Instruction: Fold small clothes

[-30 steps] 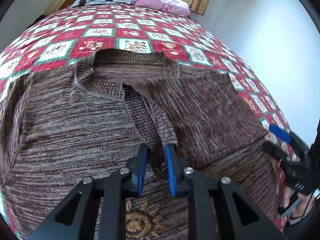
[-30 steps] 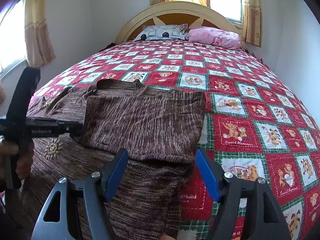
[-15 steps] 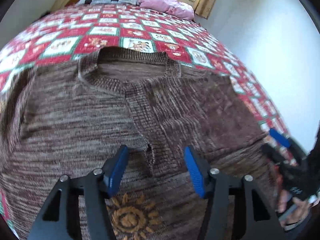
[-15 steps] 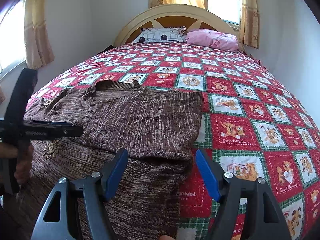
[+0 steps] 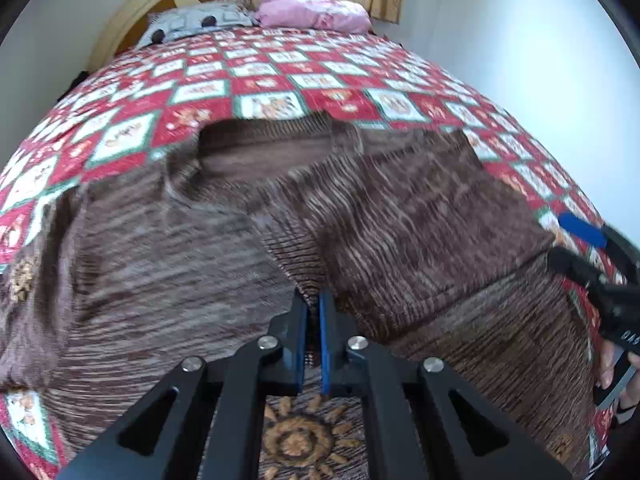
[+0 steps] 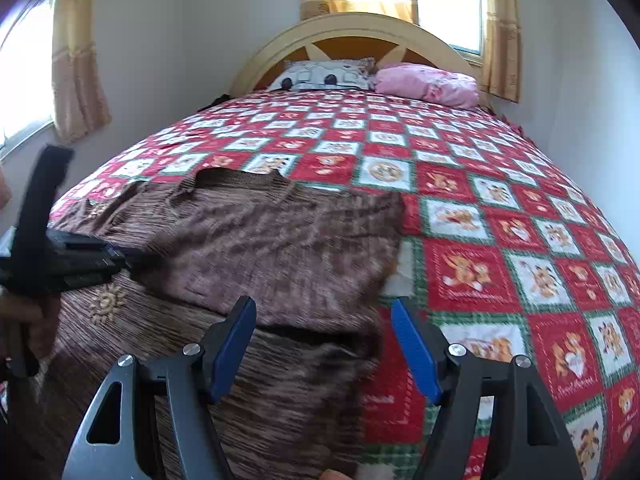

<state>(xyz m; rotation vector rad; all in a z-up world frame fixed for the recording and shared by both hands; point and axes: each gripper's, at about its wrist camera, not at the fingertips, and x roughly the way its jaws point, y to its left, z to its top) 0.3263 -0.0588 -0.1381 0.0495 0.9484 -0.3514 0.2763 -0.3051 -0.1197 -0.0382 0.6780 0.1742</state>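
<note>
- Sweater (image 5: 168, 264) lies flat on the bed (image 6: 480, 184), at the near edge, neck toward the headboard (image 6: 348, 32).
- Its right sleeve (image 5: 420, 216) is folded in across the chest; the cuff ends near the middle of the body.
- Left side is not yet folded: it spreads out toward the bed's left edge. Judged: first fold is made, the other side and the bottom-up fold are left.
- Left gripper (image 5: 314, 308) is clamped tight on the sleeve's cuff, pads pressed together on the knit, just above the sun motif (image 5: 298, 438).
- Right gripper (image 6: 324, 340) has its fingers wide apart, nothing between them, hovering over the sweater's folded right edge near the bed's near edge.
- Writing: white characters on the right gripper's body in the left view, too cut off to read. Quilt squares carry small script under the bears, illegible.
</note>
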